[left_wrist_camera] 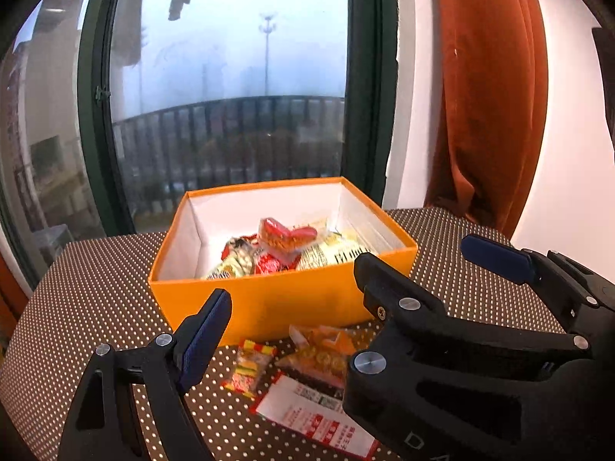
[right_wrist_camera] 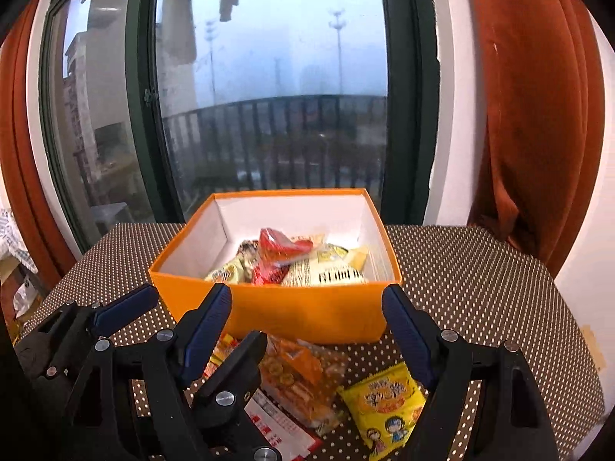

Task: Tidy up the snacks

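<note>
Orange box (right_wrist_camera: 307, 315) sat half-filled while both hand-held grippers, left (left_wrist_camera: 292, 296) and right (right_wrist_camera: 307, 326), hovered wide open and empty; best pinch the yellow packet (right_wrist_camera: 384, 403) squarely by its edge.

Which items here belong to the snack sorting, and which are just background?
Job: orange box holding snacks; loose on the dotted table: yellow snack packet, orange snack bag, small candy packet, red-and-white packet.
Background: rust curtain, window.

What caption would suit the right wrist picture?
Open right gripper hovers over snack packets lying before an orange box already part-filled.
</note>
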A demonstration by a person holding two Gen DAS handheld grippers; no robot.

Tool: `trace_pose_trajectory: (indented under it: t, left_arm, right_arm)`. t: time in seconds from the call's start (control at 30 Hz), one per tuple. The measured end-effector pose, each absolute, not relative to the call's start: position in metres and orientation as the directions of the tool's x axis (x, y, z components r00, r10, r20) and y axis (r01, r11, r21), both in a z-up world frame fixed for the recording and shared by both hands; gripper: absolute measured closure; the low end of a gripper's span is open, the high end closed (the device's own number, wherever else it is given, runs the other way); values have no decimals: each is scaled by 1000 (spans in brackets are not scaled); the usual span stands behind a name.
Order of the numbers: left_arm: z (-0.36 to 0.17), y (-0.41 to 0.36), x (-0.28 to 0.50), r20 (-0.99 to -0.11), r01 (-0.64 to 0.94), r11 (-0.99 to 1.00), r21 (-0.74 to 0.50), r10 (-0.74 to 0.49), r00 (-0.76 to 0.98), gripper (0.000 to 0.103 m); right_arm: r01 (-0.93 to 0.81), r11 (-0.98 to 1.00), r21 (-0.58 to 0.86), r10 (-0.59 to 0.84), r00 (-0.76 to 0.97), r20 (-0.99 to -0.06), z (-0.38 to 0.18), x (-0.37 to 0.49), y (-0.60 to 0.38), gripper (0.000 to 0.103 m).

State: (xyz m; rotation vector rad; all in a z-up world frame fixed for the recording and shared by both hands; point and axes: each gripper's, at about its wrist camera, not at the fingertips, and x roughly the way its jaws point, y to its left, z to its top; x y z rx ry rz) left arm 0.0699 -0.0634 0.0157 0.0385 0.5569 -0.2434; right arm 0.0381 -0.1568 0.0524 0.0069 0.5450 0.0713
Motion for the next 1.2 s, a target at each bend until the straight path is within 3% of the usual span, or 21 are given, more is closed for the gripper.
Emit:
trace_pose_trajectory:
  t: [0.43,1.2]
  left_arm:
    - [-29,-77,57,-540,287,957,-29,-257,801,17]
    - [-109,-132,76,-725,328,944,49,-192,662,17]
  right_arm:
    - [-28,999,15,32,857,-514,12,20,-171,20]
    - [43,998,53,6,716,-698,-76,44,-224,20]
